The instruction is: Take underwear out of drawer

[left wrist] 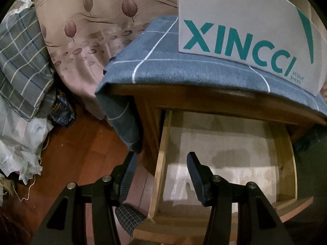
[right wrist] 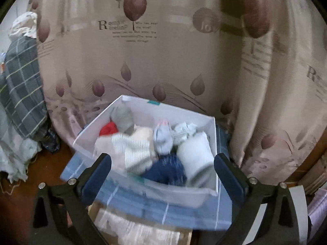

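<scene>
In the left wrist view, the left gripper [left wrist: 160,169] is hovering at the bottom centre of the frame, its dark ribbed jaws standing partly apart with nothing between them. One finger is sitting over the red-brown wooden floor [left wrist: 81,153], the other over the pulled-out light wooden drawer [left wrist: 161,163], which is filling the lower right. The drawer's pale lined bottom is lying bare as far as it shows. Above it, a blue-grey cloth with white grid lines [left wrist: 163,61] is draping over the brown wooden cabinet [left wrist: 143,106], and a white cardboard box with teal lettering [left wrist: 245,20] is standing on that cloth in the upper right.

In the right wrist view, which is blurred, the right gripper [right wrist: 162,167] is hanging at the lower centre with its jaws spread wide and empty. Beyond them, in the middle of the frame, the same white box is lying open from above, holding the rolled and bunched underwear and socks [right wrist: 163,149] in white, blue, grey and red. A beige leaf-print curtain [right wrist: 163,51] is filling the background.
</scene>
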A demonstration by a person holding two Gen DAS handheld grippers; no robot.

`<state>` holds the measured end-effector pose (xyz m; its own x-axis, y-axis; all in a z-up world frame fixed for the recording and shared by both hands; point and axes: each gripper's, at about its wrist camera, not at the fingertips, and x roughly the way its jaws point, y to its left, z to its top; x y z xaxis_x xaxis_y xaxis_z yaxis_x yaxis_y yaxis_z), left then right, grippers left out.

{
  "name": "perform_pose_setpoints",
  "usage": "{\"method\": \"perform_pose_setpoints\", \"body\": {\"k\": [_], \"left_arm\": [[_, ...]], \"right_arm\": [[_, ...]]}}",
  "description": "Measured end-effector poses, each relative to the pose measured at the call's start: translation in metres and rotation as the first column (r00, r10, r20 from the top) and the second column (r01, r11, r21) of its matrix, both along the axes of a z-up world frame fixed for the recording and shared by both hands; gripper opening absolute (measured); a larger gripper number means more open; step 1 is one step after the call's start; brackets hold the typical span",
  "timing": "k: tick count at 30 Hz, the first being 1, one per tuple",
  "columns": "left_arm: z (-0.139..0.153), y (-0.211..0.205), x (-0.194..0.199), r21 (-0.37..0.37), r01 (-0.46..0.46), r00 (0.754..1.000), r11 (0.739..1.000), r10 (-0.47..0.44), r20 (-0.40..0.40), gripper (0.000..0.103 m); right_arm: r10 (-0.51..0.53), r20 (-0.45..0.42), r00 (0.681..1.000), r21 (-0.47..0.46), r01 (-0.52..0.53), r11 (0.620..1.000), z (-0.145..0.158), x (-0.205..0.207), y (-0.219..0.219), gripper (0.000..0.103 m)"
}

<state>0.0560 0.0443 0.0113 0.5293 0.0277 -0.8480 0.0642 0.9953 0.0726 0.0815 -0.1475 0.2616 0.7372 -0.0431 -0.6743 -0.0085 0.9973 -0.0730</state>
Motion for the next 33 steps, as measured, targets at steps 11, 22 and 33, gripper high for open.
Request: {"method": "perform_pose_setpoints", "body": {"k": [11, 22, 33], "left_arm": [[0.001, -0.023, -0.026, 0.075, 0.067, 0.997, 0.995, -0.070, 0.028, 0.052], [0.000, -0.024, -0.056, 0.033, 0.062, 0.998, 0.998, -0.062, 0.010, 0.052], [-0.002, -0.035, -0.073, 0.047, 0.096, 0.995, 0.994, -0.096, 0.004, 0.052]], "right_arm": [[-0.066, -0.170, 0.983, 0.107, 0.085, 0.991, -0.129, -0.099, -0.018, 0.102], [-0.090, -0.228, 0.970, 0.066, 0.108, 0.992, -0.205, -0.118, -0.017, 0.102], [-0.128, -0.168, 0.978, 0.043, 0.137, 0.990, -0.215, -0.122, -0.011, 0.102]]}}
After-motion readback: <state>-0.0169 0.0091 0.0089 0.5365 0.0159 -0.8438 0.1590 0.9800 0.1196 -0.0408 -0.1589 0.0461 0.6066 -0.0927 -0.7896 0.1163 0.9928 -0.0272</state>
